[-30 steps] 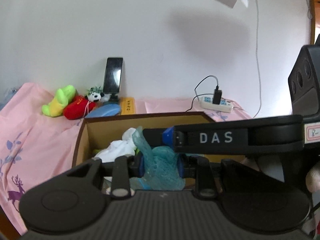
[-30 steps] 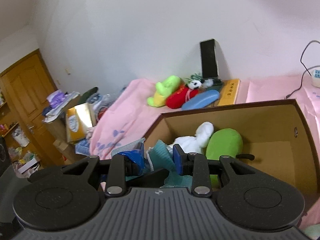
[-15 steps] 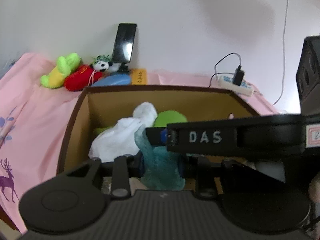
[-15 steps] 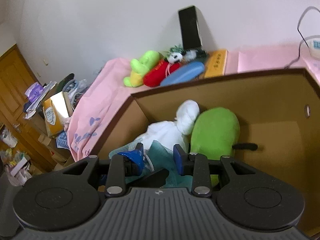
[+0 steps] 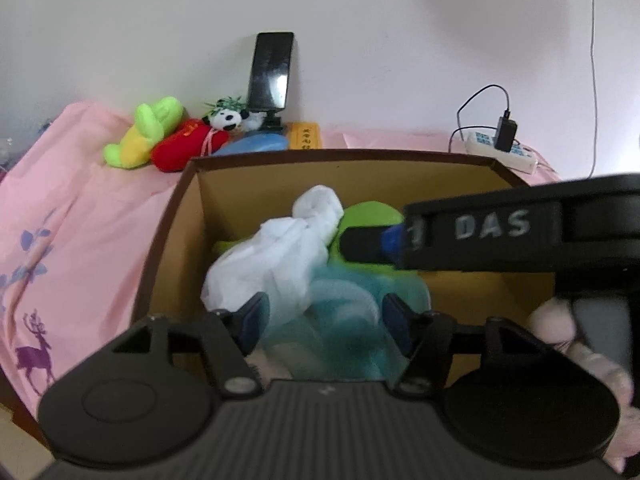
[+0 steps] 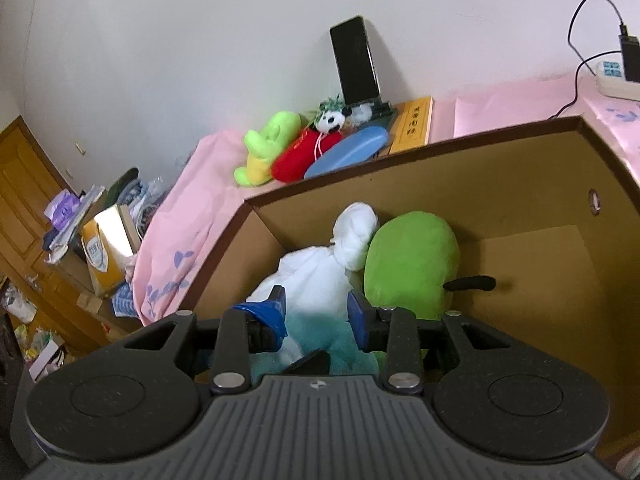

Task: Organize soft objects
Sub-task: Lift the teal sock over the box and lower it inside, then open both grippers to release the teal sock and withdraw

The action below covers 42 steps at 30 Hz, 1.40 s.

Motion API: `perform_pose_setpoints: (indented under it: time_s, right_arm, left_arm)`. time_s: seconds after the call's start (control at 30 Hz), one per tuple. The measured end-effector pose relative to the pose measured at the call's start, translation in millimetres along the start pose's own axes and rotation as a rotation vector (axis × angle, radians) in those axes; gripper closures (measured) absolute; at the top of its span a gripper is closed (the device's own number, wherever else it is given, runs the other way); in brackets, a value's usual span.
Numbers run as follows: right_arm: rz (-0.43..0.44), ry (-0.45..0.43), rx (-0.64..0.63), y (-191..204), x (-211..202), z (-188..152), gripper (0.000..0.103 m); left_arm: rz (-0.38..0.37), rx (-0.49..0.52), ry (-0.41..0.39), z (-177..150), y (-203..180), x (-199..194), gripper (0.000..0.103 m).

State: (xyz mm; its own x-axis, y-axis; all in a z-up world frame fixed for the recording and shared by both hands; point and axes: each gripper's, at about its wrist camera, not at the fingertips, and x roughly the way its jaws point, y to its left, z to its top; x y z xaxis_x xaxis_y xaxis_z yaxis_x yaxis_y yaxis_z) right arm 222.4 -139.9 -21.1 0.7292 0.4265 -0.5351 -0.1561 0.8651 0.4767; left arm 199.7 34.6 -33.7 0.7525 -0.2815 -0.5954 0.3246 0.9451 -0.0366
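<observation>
A brown cardboard box (image 5: 176,216) (image 6: 520,184) holds a white cloth bundle (image 5: 280,256) (image 6: 320,268), a green plush (image 5: 368,216) (image 6: 412,256) and a teal cloth (image 5: 344,320) (image 6: 320,340). My left gripper (image 5: 324,316) is open over the box, its jaws spread on either side of the teal cloth. My right gripper (image 6: 318,312) is open too, low in the box, with the teal cloth between its jaws. The right gripper's body crosses the left wrist view (image 5: 500,236).
Behind the box on the pink bedspread (image 5: 72,216) lie a green-yellow plush (image 5: 140,136), a red plush (image 5: 188,148), a small panda (image 5: 228,118), a blue case (image 5: 256,144), a yellow box (image 5: 306,136) and a phone on a stand (image 5: 270,72). A power strip (image 5: 500,152) lies right.
Both grippers have moved forward and down into the box. The left gripper's jaws have opened and let go of the teal cloth, which now rests in the box.
</observation>
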Motion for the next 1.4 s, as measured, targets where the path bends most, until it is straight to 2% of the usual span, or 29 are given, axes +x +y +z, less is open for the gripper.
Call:
perform_pose_setpoints:
  time_s: [0.23, 0.6, 0.83, 1.1, 1.4]
  right_arm:
    - [0.018, -0.043, 0.035, 0, -20, 1, 0.086]
    - [0.044, -0.052, 0.029, 15, -50, -19, 0.086]
    - [0.066, -0.043, -0.015, 27, -68, -34, 0.086]
    - [0.047, -0.042, -0.035, 31, -88, -50, 0.086]
    - [-0.003, -0.032, -0.034, 26, -103, -70, 0.088]
  left_arm:
    - [0.036, 0.001, -0.041, 4, 1, -25, 0.037]
    - [0.089, -0.018, -0.098, -5, -12, -75, 0.036]
    - [0.111, -0.042, -0.066, -20, -22, -94, 0.036]
    - [0.100, -0.076, -0.054, -37, -26, -115, 0.036]
    - [0.091, -0.061, -0.026, -59, -34, -127, 0.037]
